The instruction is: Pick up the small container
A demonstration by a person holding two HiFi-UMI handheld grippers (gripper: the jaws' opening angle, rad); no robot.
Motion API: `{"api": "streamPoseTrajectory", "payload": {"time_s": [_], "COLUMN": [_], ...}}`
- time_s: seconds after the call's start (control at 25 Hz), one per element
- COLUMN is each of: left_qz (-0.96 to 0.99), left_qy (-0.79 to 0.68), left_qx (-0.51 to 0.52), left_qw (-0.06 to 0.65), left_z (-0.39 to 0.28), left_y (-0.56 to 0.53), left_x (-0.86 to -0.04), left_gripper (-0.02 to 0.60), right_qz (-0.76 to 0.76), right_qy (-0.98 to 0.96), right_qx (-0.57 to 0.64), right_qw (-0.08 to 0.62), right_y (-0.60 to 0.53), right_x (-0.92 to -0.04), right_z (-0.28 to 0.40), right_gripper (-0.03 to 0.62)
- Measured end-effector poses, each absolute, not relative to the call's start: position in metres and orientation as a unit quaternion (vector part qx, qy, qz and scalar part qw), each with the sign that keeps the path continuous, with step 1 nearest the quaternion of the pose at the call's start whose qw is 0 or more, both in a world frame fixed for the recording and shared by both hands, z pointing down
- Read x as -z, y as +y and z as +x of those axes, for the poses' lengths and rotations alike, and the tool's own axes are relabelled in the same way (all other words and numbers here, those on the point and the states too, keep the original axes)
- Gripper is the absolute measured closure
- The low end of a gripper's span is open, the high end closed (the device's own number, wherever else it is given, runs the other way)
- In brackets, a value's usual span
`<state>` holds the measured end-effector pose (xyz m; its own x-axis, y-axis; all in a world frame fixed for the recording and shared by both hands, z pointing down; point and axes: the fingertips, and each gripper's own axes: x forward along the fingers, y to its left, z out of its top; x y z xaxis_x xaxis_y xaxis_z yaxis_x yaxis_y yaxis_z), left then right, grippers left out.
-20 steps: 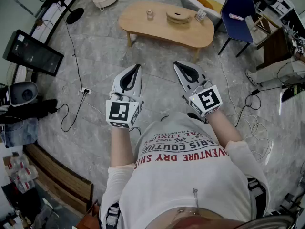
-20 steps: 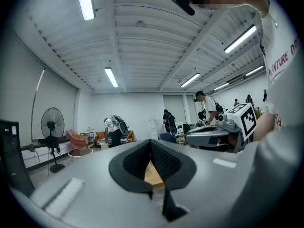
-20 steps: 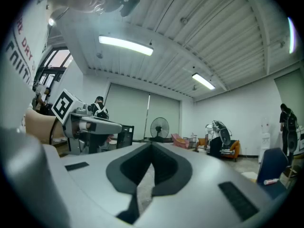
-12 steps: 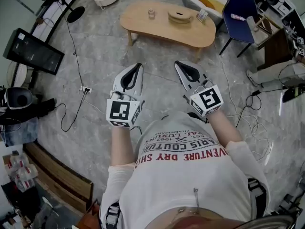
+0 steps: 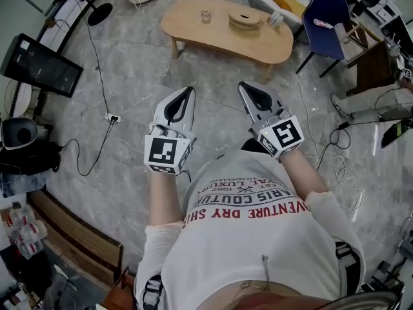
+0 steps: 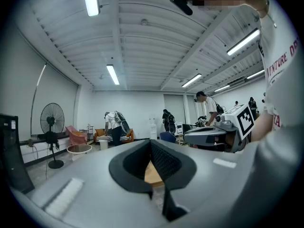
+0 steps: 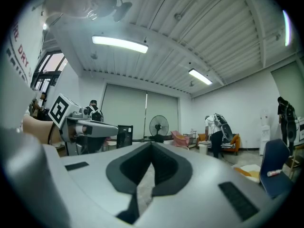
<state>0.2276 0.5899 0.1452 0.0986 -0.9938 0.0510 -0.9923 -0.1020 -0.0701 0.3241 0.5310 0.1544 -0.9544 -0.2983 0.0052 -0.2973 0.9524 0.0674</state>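
The approach is only beginning. The person is standing well short of the table [image 5: 187, 31], holding the left gripper [image 5: 186, 90] and right gripper [image 5: 248, 86] with both pairs of jaws pressed together on nothing. The container [image 5: 205, 16], likely the little jar, is sitting on the table's left part. Next comes walking up and opening one gripper around it. A wooden dish [image 5: 244, 20] is sitting mid-table and a chair [image 5: 322, 15] off its right end, neither seeming to be in the way.

The small container [image 5: 205, 16] is a tiny jar that looks see-through, with a pale top. It stands upright on the light wooden worktop [image 5: 193, 36], on the left part, near the far edge. It stands by itself. It is too small to tell what is inside it.
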Motion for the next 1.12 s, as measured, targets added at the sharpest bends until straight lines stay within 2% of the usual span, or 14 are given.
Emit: {"api": "streamPoseTrajectory", "payload": {"time_s": [0.2, 0.28, 0.32, 0.36, 0.4, 0.8, 1.12], "left_qz": [-0.737, -0.736, -0.731, -0.725, -0.718, -0.701, -0.681], "left_qy": [0.674, 0.676, 0.68, 0.687, 0.694, 0.704, 0.725], "left_qx": [0.033, 0.037, 0.041, 0.044, 0.047, 0.078, 0.05], "left_qw": [-0.015, -0.029, -0.033, -0.037, -0.04, -0.076, -0.092], "left_z": [0.212, 0.206, 0.201, 0.195, 0.188, 0.117, 0.057], "left_y": [0.576, 0.562, 0.554, 0.545, 0.536, 0.381, 0.23], "left_x": [-0.158, -0.171, -0.179, -0.186, -0.192, -0.22, -0.224], "left_gripper": [0.571, 0.468, 0.32, 0.227, 0.208, 0.192, 0.193], "right_qz": [0.145, 0.139, 0.135, 0.131, 0.127, 0.126, 0.106], "right_qy": [-0.989, -0.99, -0.991, -0.991, -0.992, -0.991, -0.992], "right_qx": [0.022, 0.02, 0.019, 0.018, 0.018, -0.043, -0.061], "right_qw": [0.011, 0.01, 0.011, 0.013, 0.015, 0.012, 0.04], "right_y": [0.513, 0.501, 0.495, 0.488, 0.48, 0.306, 0.16], "right_x": [-0.163, -0.168, -0.171, -0.173, -0.176, -0.198, -0.225], "right_z": [0.313, 0.307, 0.303, 0.298, 0.293, 0.223, 0.168], "right_gripper": [0.597, 0.597, 0.597, 0.597, 0.597, 0.598, 0.598]}}
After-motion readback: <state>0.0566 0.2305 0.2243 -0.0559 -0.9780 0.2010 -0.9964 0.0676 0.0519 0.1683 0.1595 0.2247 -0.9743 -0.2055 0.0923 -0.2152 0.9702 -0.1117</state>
